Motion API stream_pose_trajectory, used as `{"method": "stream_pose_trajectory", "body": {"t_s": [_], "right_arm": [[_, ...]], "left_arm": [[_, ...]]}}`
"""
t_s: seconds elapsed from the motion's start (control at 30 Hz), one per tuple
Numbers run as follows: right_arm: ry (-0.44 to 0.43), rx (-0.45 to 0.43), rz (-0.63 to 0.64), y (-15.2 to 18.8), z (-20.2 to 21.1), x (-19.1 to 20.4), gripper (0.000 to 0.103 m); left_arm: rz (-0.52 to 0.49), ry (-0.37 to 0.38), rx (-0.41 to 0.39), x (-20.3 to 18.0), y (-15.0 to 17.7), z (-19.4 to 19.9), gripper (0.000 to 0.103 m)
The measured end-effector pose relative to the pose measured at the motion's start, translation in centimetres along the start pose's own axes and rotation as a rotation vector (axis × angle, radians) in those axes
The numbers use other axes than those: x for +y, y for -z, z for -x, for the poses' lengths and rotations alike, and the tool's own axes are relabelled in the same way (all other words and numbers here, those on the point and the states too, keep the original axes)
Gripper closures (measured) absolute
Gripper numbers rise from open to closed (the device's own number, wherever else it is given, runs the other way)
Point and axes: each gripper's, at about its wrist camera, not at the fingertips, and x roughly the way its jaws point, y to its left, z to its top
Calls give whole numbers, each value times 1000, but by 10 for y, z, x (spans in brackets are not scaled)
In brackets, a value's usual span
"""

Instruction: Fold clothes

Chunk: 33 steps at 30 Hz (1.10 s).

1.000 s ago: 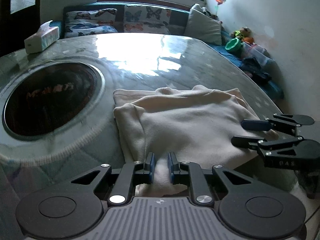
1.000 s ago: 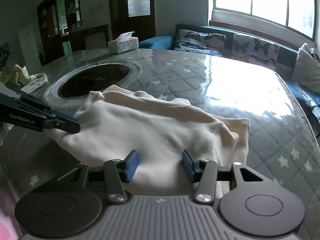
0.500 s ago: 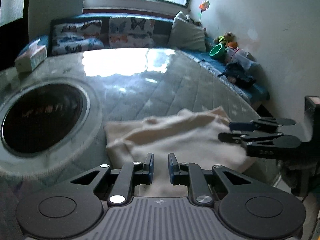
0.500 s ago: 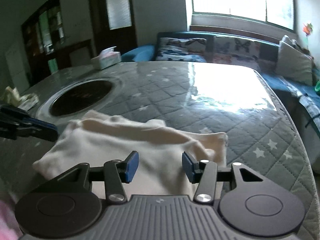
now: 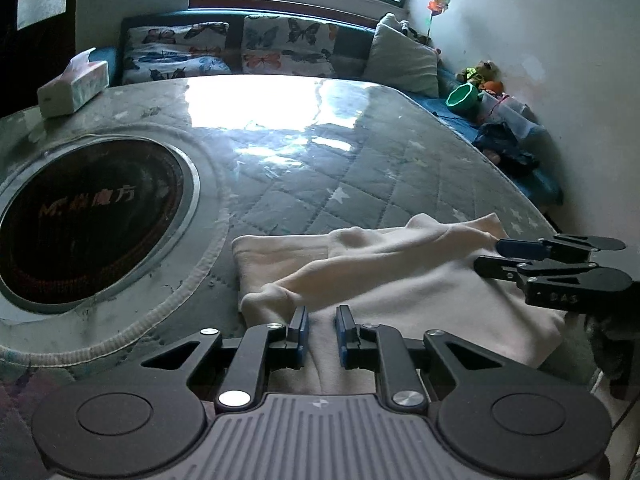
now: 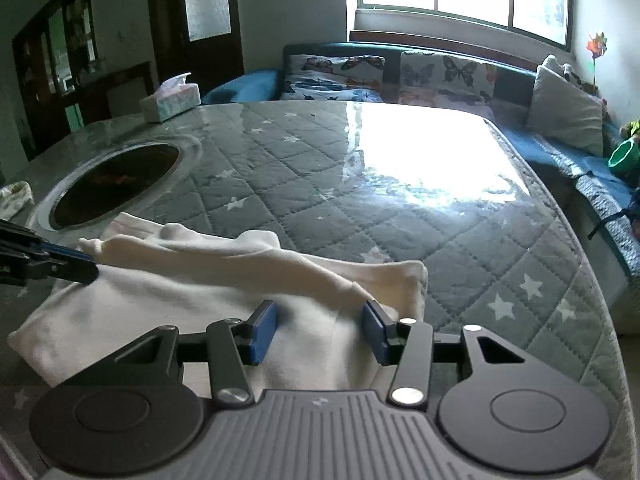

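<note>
Lying folded at the table's [image 6: 520, 264] near edge, the cream garment [image 5: 400, 292] sits under both grippers. Left gripper [image 5: 319, 334] stands narrowly parted, right gripper [image 6: 320, 332] wide, both over cloth, gripping nothing. Bare quilted cover stretches ahead.

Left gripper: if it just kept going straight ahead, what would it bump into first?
The left gripper would probably meet the raised fold of the cream garment just ahead of its open fingers. Depth is hard to judge; it may skim over it onto the quilted table cover.
</note>
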Motion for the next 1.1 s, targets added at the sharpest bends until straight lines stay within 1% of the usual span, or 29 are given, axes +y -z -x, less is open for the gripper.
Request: {"method": "stream_pose_trajectory", "body": {"t_s": [0.1, 0.17, 0.23, 0.33, 0.43, 0.53, 0.63, 0.7, 0.8, 0.83, 0.93, 1.03, 1.1], "right_arm": [[20, 3, 10, -7, -2, 2, 56], [31, -18, 19, -12, 1, 6, 56], [20, -26, 29, -16, 2, 10, 55], [1, -4, 40, -19, -7, 17, 56], [9, 21, 32, -22, -23, 19, 56], [29, 22, 38, -29, -33, 20, 54], [28, 17, 32, -35, -38, 19, 54], [27, -3, 35, -38, -33, 21, 54], [-5, -9, 62, -40, -30, 28, 54], [-12, -2, 77, -41, -32, 33, 54], [2, 15, 93, -43, -46, 39, 54], [-3, 12, 71, -49, -51, 38, 53], [-4, 3, 80, -51, -47, 39, 54]], "left_arm": [[-19, -6, -12, 0, -2, 2, 85], [-9, -1, -6, 3, -3, -1, 85], [-7, 6, -4, 5, -4, -3, 84], [-1, 17, -2, 8, -5, -6, 84], [0, 10, -3, 12, -9, -9, 84], [15, 14, 2, 16, -13, -14, 85], [8, 18, -14, 12, -18, -10, 85], [-2, 40, -26, 7, -21, -7, 85], [-37, 66, -31, -1, -24, -11, 85], [-47, 61, -22, -4, -26, -16, 85], [-49, 45, -3, -6, -27, -30, 85], [-52, 31, 3, -6, -30, -39, 85], [-55, 32, 3, -6, -31, -40, 85]]}}
